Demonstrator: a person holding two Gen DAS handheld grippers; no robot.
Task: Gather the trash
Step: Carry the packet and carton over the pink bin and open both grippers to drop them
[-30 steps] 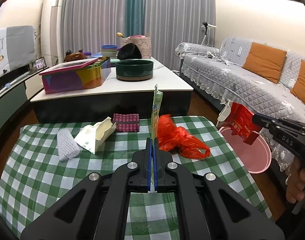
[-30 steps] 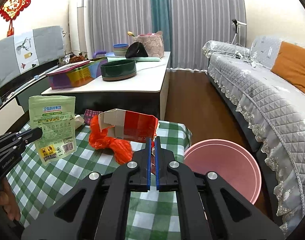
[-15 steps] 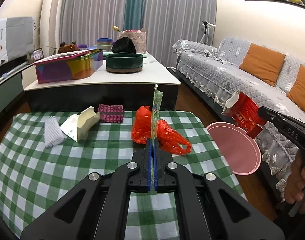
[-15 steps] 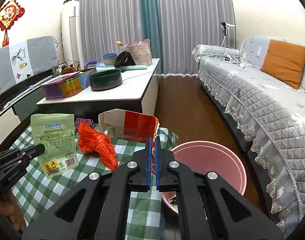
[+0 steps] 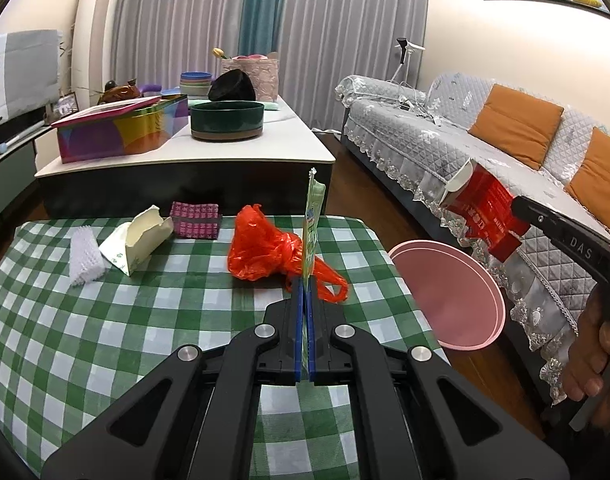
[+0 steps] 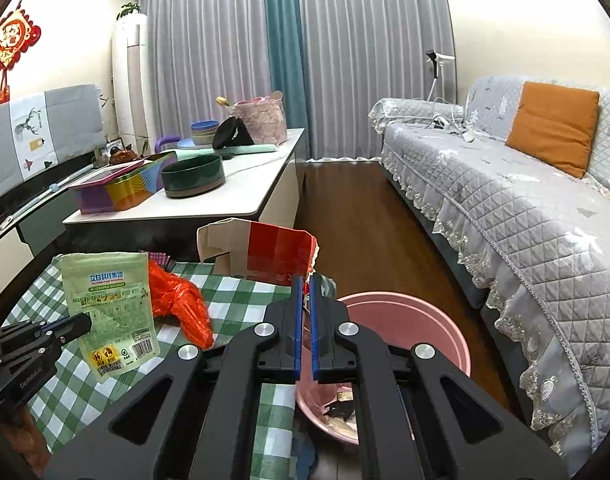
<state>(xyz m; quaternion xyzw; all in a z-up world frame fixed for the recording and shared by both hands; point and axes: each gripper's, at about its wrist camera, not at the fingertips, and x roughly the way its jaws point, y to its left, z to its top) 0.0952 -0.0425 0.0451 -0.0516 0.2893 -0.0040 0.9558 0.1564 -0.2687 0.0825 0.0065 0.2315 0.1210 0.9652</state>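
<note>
My left gripper is shut on a pale green snack pouch, seen edge-on here and flat in the right wrist view as the green pouch, held above the green checked table. My right gripper is shut on a torn red and white carton, the same red carton hanging over the pink bin. The pink bin stands on the floor beside the table's right edge and holds some scraps. A crumpled orange plastic bag lies on the table.
On the checked cloth lie a white foam net, a torn cream carton and a small pink patterned pack. Behind stands a white coffee table with a tin and bowls. A grey sofa runs along the right.
Both grippers have shifted right, toward the bin. The red carton has moved from the table's edge to above the bin. The green pouch has moved right over the table.
</note>
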